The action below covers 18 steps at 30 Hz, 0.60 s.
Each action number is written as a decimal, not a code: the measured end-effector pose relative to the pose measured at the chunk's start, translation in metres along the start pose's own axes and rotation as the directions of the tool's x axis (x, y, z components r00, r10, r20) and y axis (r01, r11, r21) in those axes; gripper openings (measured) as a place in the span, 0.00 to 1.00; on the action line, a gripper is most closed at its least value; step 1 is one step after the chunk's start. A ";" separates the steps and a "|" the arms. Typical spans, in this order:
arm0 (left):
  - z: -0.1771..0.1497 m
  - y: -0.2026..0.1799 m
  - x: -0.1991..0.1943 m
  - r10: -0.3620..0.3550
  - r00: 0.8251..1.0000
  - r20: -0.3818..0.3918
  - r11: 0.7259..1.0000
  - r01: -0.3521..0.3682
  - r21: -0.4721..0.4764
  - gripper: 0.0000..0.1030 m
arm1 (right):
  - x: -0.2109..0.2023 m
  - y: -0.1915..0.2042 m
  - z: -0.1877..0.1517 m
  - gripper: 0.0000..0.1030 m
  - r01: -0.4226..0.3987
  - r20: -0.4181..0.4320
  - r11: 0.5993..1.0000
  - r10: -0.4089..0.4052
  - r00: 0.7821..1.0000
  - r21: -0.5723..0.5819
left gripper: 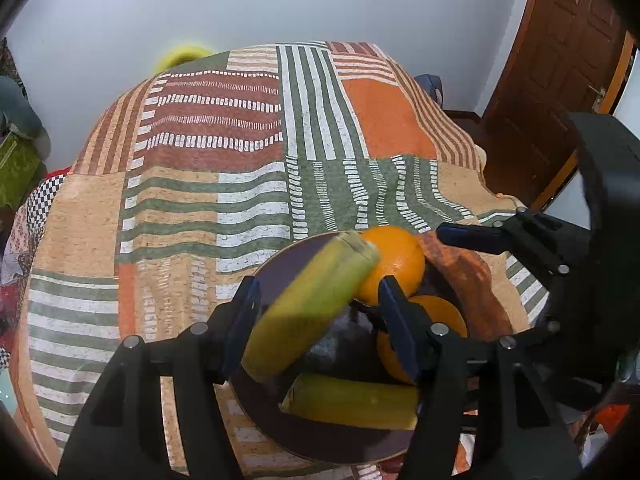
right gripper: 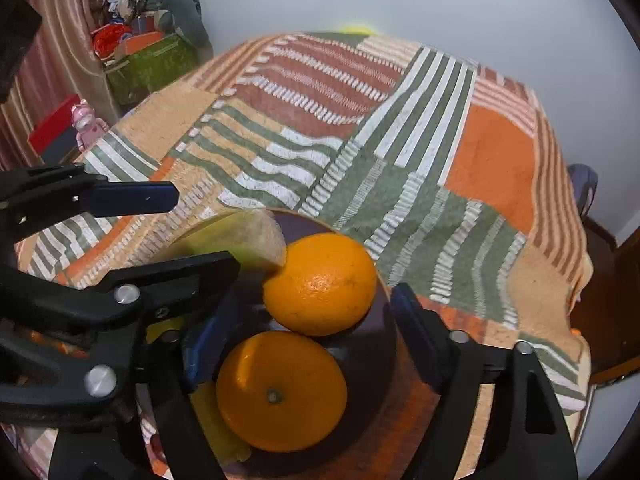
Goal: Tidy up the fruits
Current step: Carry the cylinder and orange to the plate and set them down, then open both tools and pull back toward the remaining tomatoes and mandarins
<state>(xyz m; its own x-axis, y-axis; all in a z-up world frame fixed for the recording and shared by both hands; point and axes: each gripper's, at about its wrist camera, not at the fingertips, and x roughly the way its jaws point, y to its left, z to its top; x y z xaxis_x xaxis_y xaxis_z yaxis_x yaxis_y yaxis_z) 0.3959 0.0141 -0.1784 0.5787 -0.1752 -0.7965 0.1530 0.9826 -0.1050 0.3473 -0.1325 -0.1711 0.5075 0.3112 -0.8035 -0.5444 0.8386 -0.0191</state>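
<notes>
A dark round plate [left gripper: 276, 268] [right gripper: 384, 344] lies on the patterned cloth. Two oranges sit in it, one farther [left gripper: 394, 266] [right gripper: 320, 284], one nearer [left gripper: 444, 312] [right gripper: 280, 390]. A yellow-green banana piece [left gripper: 352, 400] lies at the plate's near side. My left gripper [left gripper: 320, 316] holds a second banana piece [left gripper: 312, 304] tilted above the plate, its tip against the far orange; it looks blurred. My right gripper [right gripper: 296, 340] is open, its fingers [right gripper: 416, 336] either side of the near orange, over the plate. The left gripper's fingers [right gripper: 132, 198] show at the left of the right wrist view.
The table wears a striped orange, green and brown cloth [left gripper: 240, 160] [right gripper: 400, 140]. A white wall stands behind. A wooden door [left gripper: 560, 60] is at right. Boxes and clutter [right gripper: 148, 56] stand off the table's left side.
</notes>
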 end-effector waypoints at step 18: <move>-0.049 0.001 -0.109 -0.005 0.997 0.074 0.999 0.008 -0.037 0.59 | -0.109 -0.003 -0.047 0.76 0.029 0.149 0.989 -0.051 0.987 0.148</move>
<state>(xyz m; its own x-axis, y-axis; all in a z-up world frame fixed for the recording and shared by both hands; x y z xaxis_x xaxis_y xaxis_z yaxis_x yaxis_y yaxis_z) 0.2944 0.0372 -0.1209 0.6357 -0.1840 -0.7496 0.1277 0.9829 -0.1330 0.2627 -0.1901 -0.1116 0.6286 0.3313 -0.7036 -0.4247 0.9042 0.0463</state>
